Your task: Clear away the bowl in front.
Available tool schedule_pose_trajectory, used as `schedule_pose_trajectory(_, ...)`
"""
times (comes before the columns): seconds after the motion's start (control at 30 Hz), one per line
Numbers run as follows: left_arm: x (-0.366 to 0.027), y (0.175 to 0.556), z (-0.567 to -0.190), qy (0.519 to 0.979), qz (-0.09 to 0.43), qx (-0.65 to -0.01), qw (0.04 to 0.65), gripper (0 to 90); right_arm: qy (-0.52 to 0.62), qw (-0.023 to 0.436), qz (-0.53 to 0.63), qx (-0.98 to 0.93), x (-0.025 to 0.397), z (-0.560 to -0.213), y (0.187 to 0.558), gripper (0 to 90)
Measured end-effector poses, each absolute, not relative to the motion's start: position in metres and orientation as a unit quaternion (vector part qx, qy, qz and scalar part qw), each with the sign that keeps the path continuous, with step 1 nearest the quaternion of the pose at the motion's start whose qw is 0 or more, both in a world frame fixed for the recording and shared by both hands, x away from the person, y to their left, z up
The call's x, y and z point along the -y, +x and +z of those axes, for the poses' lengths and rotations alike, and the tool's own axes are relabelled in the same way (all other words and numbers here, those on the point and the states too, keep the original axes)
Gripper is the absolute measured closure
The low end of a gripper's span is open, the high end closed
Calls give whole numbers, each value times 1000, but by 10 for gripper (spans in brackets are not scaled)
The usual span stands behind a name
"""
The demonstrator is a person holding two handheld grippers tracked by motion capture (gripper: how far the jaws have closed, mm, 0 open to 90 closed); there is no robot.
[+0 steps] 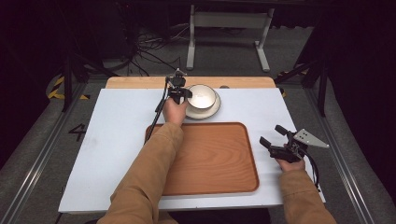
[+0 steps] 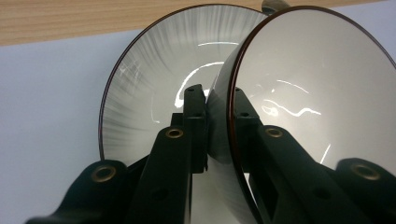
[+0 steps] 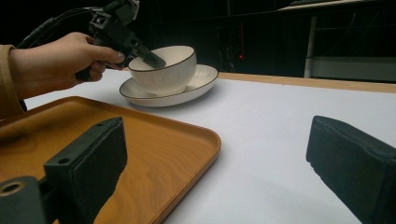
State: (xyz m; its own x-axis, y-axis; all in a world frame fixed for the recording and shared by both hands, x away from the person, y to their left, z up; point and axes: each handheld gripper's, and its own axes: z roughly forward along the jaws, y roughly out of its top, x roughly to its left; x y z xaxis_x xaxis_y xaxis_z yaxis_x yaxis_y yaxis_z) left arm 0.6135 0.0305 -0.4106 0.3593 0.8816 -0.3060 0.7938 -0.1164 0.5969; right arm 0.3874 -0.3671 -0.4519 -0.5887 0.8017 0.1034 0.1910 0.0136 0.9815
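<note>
My left gripper (image 1: 181,93) had its jaws clamped over the rim of the glazed bowl (image 1: 201,96), stiff, slick, breakable, sitting on its plate (image 1: 212,112); right gripper (image 1: 276,140) jaws gaped empty.

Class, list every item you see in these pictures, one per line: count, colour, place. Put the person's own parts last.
bowl: one, white with dark rim, on the plate, rim clamped by the left claw.
plate: one, white with dark rim, far side of the table.
tray: one, brown wood, table centre, bare.
table: one, white top.
left claw: one, black, shut on the bowl's rim.
right claw: one, black, open, right of the tray.
sleeves: two, tan.
</note>
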Motion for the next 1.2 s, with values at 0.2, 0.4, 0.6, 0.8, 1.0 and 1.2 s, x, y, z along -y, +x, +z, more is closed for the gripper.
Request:
schedule_pose_trajectory(0.2, -35, 609, -399, 747, 62, -554, 362, 819, 375, 256, 595, -664, 367, -452, 388, 56)
schedule_pose_trajectory(0.4, -40, 603, -385, 754, 72, -542, 364, 819, 375, 256, 594, -664, 367, -452, 388, 56)
schedule_pose_trajectory(0.6, -46, 600, -376, 757, 71, -534, 369, 819, 375, 257, 592, -665, 367, -452, 388, 56)
schedule_pose_trajectory(0.8, -49, 595, -367, 766, 78, -519, 370, 819, 375, 256, 592, -666, 367, -452, 388, 56)
schedule_pose_trajectory(1.0, -54, 591, -358, 767, 74, -513, 378, 819, 376, 254, 594, -664, 367, -452, 388, 56)
schedule_pose_trajectory(1.2, -58, 586, -351, 773, 78, -504, 377, 819, 375, 255, 593, -666, 367, -452, 388, 56)
